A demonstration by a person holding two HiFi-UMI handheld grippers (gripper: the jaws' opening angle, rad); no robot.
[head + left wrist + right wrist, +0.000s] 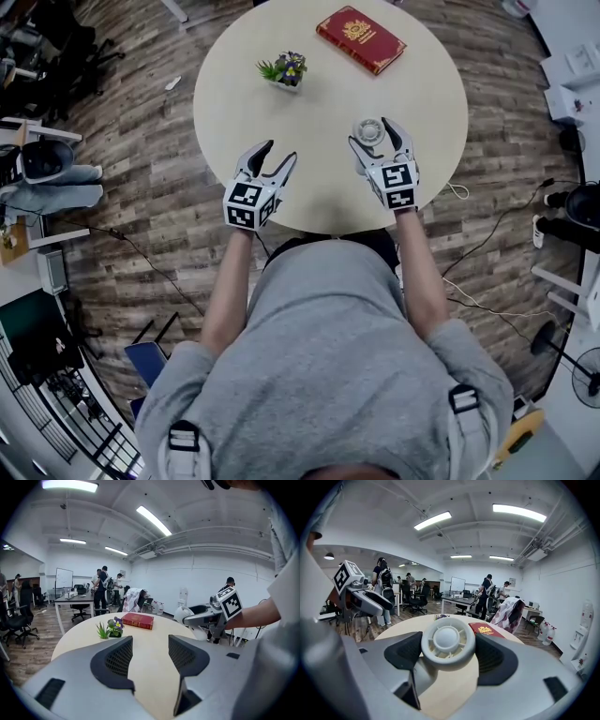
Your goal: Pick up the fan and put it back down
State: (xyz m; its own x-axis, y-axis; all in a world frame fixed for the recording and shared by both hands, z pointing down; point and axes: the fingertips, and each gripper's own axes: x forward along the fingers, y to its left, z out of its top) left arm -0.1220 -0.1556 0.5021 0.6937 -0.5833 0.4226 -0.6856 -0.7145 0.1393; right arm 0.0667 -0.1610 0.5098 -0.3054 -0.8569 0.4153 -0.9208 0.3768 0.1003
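Right gripper view shows the right gripper with its two black-padded jaws pressed against either side of the small white round plastic fan, whose ribbed face points back at the camera. Whether the fan's base touches the round beige table below cannot be told. Beyond the claw and slightly to its right lies a red hardback book with gold print, farther off to its left stands a small potted plant with purple flowers, and directly to the claw's left the left gripper hovers at the table's near edge, jaws apart and holding nothing.
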